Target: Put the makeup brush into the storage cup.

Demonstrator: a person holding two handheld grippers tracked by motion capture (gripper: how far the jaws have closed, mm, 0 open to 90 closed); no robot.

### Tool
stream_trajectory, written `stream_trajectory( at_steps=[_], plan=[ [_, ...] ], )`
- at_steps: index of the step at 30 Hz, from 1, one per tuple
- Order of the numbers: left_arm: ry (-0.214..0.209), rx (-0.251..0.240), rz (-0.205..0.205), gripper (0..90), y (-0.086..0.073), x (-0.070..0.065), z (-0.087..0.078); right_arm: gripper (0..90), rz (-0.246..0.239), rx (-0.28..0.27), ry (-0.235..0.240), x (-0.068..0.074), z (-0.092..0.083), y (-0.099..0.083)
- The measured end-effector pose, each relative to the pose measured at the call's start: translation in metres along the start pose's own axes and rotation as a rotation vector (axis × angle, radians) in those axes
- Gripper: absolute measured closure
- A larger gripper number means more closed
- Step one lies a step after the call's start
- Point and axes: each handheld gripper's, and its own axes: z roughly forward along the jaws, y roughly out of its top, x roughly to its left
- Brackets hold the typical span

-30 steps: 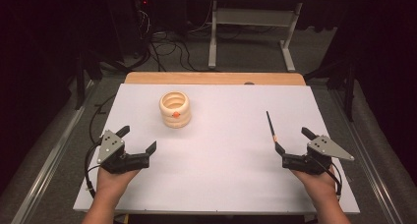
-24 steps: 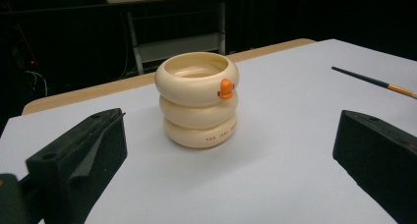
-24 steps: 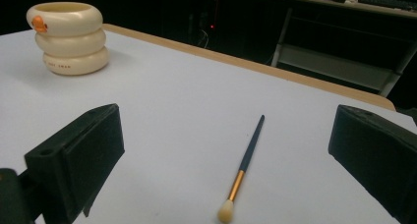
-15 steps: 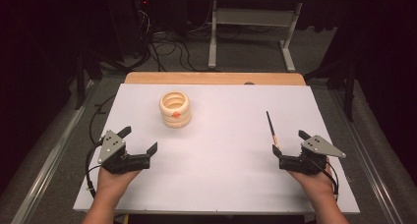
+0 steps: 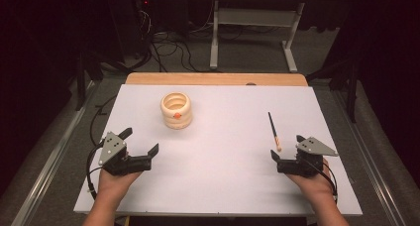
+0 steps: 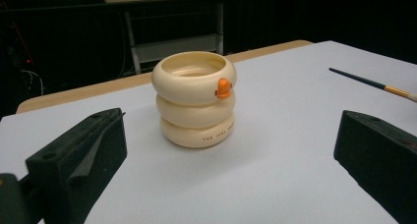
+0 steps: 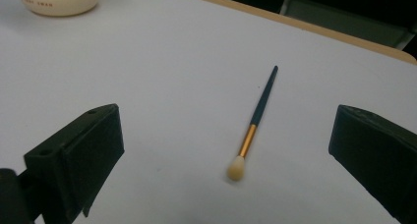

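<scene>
Two grippers rest on the table point(image 5: 228, 186), jaws wide apart and holding nothing. Ahead of the left gripper point(image 5: 141, 142) stands the cup point(image 5: 176, 110), apart from it. Just ahead of the right gripper point(image 5: 287, 147) lies the brush point(image 5: 274, 130), bristles nearest the jaws.

Small dark print on the cream ring holder point(image 6: 194, 100), lowest ring, beginning "THE", rest unreadable
</scene>
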Motion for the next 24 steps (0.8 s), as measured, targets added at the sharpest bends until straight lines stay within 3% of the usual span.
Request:
stream_trajectory(
  at_steps=[13, 20, 24],
  plan=[
    [-0.004, 0.0, -0.001, 0.1, 0.0, 0.0003, 0.0001, 1.3, -0.008, 0.089, 0.012, 0.0046, 0.0103, -0.0057],
    [-0.008, 0.0, -0.011, 0.1, 0.0003, 0.0004, 0.0, 1.3, 0.006, 0.075, 0.017, 0.0033, 0.0081, -0.0037],
    [-0.008, -0.01, -0.02, 0.1, 0.0009, 0.0021, -0.0016, 1.3, 0.012, 0.098, 0.007, 0.002, 0.0082, 0.003]
  ],
)
